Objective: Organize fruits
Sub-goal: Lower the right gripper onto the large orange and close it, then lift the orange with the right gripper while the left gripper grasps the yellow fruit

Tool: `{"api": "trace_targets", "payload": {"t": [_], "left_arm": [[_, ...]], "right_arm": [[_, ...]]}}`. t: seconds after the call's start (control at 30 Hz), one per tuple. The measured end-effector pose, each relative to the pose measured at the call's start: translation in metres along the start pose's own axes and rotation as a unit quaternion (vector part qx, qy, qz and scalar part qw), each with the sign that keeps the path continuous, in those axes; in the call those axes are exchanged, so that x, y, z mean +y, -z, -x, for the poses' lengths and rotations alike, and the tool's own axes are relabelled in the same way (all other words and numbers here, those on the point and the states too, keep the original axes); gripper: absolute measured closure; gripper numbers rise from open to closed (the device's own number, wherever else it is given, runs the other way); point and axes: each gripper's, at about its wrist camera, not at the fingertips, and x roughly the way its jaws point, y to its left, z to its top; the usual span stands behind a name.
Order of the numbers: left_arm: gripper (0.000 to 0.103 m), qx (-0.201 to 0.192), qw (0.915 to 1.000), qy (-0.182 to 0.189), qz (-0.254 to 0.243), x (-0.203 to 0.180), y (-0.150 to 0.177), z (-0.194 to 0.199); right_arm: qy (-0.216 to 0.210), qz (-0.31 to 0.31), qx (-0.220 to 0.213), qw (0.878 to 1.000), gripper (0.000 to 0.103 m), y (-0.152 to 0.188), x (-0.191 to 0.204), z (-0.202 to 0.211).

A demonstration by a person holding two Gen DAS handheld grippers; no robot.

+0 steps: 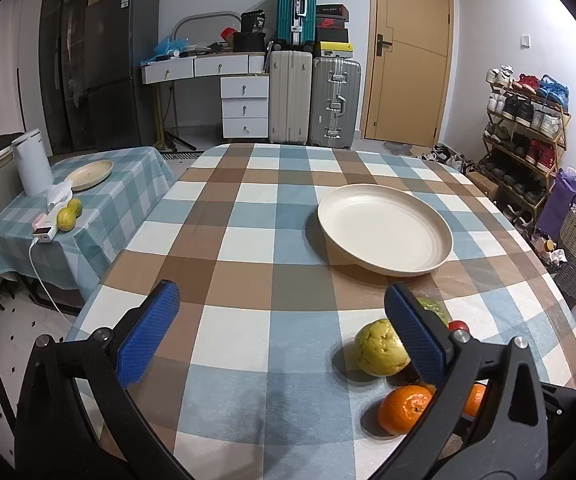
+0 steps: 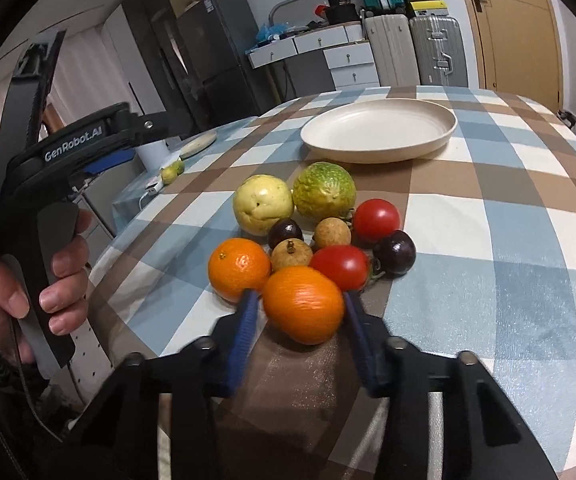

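A cluster of fruit lies on the checked tablecloth near the front edge. My right gripper (image 2: pixel 299 294) is shut on the nearest orange (image 2: pixel 303 304), one blue pad against each side. Behind it lie a second orange (image 2: pixel 239 268), two red tomatoes (image 2: pixel 376 220), two dark plums (image 2: pixel 395 252), two brown longans (image 2: pixel 331 232), a yellow guava (image 2: pixel 263 204) and a green speckled fruit (image 2: pixel 323 190). Further back stands a cream plate (image 2: pixel 379 130) with nothing in it. My left gripper (image 1: pixel 282 294) hangs open left of the fruit, holding nothing; the guava (image 1: pixel 379 348) shows by its right finger.
A hand (image 2: pixel 64 264) holds the left gripper's handle at the table's left edge. A low side table (image 1: pixel 100 216) to the left carries a white kettle (image 1: pixel 32 164), another plate (image 1: pixel 90 174) and two yellow-green fruits (image 1: pixel 68 216). Suitcases, drawers, a door and a shoe rack line the far wall.
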Motion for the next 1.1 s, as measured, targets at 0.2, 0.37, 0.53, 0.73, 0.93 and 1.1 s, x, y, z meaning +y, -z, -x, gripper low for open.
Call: {"api": "trace_targets", "payload": {"t": [0.2, 0.37, 0.53, 0.73, 0.93, 1.1], "left_arm": [[0.001, 0.016, 0.9997, 0.017, -0.005, 0.014, 0.000, -0.011], [0.001, 0.048, 0.9962, 0.064, 0.034, 0.034, -0.006, -0.024], [0.001, 0.129, 0.9807, 0.136, 0.053, 0.033, 0.001, -0.053], [0.001, 0.199, 0.9618, 0.176, 0.066, 0.015, 0.018, -0.087], [0.001, 0.223, 0.9499, 0.208, 0.068, -0.001, 0.018, -0.102], [0.001, 0.250, 0.9367, 0.231, 0.083, -0.005, 0.019, -0.112]], "right_arm": [[-0.008, -0.007, 0.000, 1.000, 0.062, 0.000, -0.002, 0.000], [-0.014, -0.013, -0.009, 1.000, 0.062, -0.001, -0.005, 0.006], [-0.023, -0.014, -0.023, 0.999, 0.063, 0.001, -0.007, 0.013], [-0.031, -0.017, -0.034, 0.999, 0.063, 0.001, -0.009, 0.016], [-0.040, -0.013, -0.041, 0.998, 0.063, 0.004, -0.009, 0.018], [-0.047, -0.018, -0.049, 0.998, 0.063, 0.004, -0.012, 0.019]]}}
